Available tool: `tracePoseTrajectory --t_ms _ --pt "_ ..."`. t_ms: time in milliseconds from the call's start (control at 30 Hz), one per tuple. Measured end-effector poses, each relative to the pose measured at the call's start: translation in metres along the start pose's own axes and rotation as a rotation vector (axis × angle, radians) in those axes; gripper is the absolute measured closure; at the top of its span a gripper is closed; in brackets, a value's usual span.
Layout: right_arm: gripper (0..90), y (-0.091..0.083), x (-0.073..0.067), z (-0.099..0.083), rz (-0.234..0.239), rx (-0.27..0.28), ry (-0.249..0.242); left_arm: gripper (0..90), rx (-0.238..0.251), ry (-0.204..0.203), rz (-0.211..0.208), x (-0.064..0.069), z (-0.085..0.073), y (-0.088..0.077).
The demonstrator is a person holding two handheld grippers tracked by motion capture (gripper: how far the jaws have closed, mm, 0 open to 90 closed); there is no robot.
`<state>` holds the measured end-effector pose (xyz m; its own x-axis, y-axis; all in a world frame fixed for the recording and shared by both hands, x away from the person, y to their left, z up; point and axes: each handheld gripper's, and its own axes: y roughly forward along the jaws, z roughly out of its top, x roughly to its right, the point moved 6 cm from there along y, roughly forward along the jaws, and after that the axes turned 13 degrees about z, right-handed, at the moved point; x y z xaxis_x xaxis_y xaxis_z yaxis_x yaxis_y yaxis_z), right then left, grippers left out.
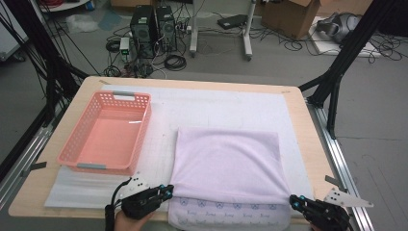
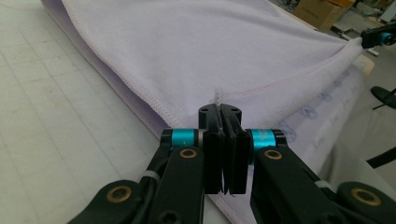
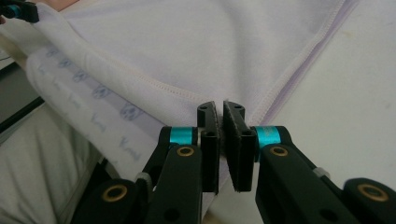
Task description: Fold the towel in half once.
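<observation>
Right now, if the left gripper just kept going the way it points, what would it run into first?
The left gripper is already clamped on the lilac towel, so it would likely plough into that cloth first, probably before reaching the right gripper opposite.

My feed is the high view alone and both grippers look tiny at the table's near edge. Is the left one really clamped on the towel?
Observer: Yes. The left gripper has its jaws shut on the hem of the towel.
Operator: And the right?
Observer: The right gripper pinches the hem at the opposite corner, jaws nearly together.
Operator: Anything under the top layer?
Observer: A printed underside shows below the fold.
</observation>
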<state>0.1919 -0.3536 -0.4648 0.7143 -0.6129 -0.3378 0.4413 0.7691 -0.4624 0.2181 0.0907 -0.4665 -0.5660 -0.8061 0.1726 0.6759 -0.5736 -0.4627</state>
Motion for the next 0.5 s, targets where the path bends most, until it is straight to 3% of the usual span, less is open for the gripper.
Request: tracePoseTrajectory --t_ms 233,300,367,433,500 --pt "82.7 -0.008 -0.017 -0.015 0.011 -0.027 -0.002 85.9 -0.009 0.008 -0.019 0.004 -0.008 -0.007" --pt "69.0 -0.006 -0.015 -0.015 -0.004 -0.025 0.001 73.5 0.004 0.001 0.015 0.0 -0.006 -0.004" --pt "65.1 -0.006 -0.01 -0.013 -0.018 -0.007 0.024 58.6 0.03 -0.025 0.027 -0.004 -0.003 -0.003" --pt "63.6 -0.007 -0.005 -0.01 -0.048 0.015 0.035 51.5 0.059 -0.035 0.033 -0.006 0.001 -0.004" --pt "64.6 -0.006 0.0 -0.007 -0.072 0.029 0.041 50.3 0.074 -0.032 0.037 -0.007 0.006 -0.003"
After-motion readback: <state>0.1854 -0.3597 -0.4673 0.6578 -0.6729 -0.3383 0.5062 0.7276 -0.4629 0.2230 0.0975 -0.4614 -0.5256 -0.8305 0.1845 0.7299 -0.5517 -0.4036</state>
